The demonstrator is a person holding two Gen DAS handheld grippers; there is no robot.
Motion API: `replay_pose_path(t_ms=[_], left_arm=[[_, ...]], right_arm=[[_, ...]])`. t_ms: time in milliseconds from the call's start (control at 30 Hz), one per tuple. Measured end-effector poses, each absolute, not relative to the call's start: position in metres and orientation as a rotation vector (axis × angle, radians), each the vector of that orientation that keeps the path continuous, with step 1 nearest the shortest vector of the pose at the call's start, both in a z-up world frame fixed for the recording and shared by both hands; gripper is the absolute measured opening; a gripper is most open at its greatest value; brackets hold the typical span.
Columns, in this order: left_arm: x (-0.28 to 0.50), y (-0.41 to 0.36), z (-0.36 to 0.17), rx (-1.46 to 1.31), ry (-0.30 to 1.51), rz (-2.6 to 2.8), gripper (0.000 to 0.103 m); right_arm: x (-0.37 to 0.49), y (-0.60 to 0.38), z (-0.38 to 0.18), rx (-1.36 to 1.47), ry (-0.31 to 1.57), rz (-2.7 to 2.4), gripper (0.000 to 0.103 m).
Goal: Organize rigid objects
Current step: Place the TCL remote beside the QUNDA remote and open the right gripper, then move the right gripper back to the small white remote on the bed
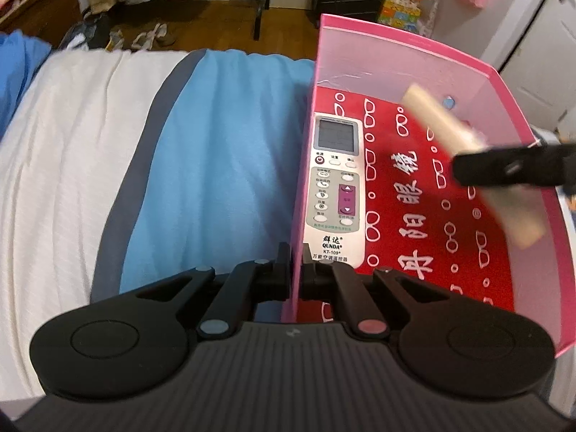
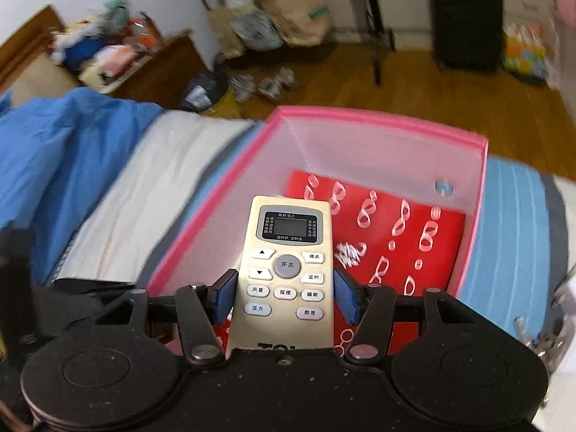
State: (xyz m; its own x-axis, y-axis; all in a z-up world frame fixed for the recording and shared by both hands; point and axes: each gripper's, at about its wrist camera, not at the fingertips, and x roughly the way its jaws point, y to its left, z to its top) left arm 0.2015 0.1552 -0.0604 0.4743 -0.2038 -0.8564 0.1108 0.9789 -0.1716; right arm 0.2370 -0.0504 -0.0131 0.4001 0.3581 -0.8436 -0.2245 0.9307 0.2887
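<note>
Pink walls go all round the box (image 1: pixel 410 54), and it sits on a bed with a blue blanket (image 1: pixel 219 165) and a white sheet (image 1: pixel 72 151). A red sheet with white glasses shapes and Chinese writing (image 1: pixel 424 216) lies flat on the bottom of the box.

The left gripper (image 1: pixel 296 273) is clamped on the near part of the box's left wall. One finger is outside the wall and one is inside, so the thin pink wall is pinched between them.

A white QUNDA remote (image 1: pixel 334 187) lies flat inside the box, right along that left wall. Its little grey screen points to the far end. Its near end is just beside the inner finger of the left gripper.

The right gripper (image 2: pixel 284 297) holds a cream TCL remote (image 2: pixel 286 270). Its blue pads (image 2: pixel 225 297) sit on each side of the remote's lower half, but a thin gap seems to show at both pads, so I cannot tell if the grip is tight or let go. This remote is above the open box, over the red sheet, with its dark screen pointing away. In the left wrist view it shows as a blurry cream bar (image 1: pixel 442 126) on the right side of the box, tilted, with the black gripper finger across it.

Past the bed there is a wooden floor (image 2: pixel 414 90) with bags, shoes and a black case (image 2: pixel 466 18).
</note>
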Motion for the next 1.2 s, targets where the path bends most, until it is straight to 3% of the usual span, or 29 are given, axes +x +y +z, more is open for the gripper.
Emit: replay_pose_path(t_ms=[200, 467, 800, 1200], left_arm=[[0.198, 0.152, -0.059, -0.078, 1.053, -0.193, 0.003], [0.198, 0.157, -0.059, -0.108, 1.046, -0.207, 0.005], [0.199, 0.160, -0.060, -0.116, 1.042, -0.214, 0.005], [0.198, 0.156, -0.059, -0.097, 1.039, -0.209, 0.005]], right_arm=[[0.249, -0.040, -0.036, 0.224, 1.125, 0.328, 0.062], [0.271, -0.028, -0.065, 0.099, 1.216, 0.117, 0.062], [0.288, -0.051, -0.084, 0.481, 1.282, 0.095, 0.063], [0.217, -0.058, 0.018, 0.289, 1.125, 0.317, 0.064]])
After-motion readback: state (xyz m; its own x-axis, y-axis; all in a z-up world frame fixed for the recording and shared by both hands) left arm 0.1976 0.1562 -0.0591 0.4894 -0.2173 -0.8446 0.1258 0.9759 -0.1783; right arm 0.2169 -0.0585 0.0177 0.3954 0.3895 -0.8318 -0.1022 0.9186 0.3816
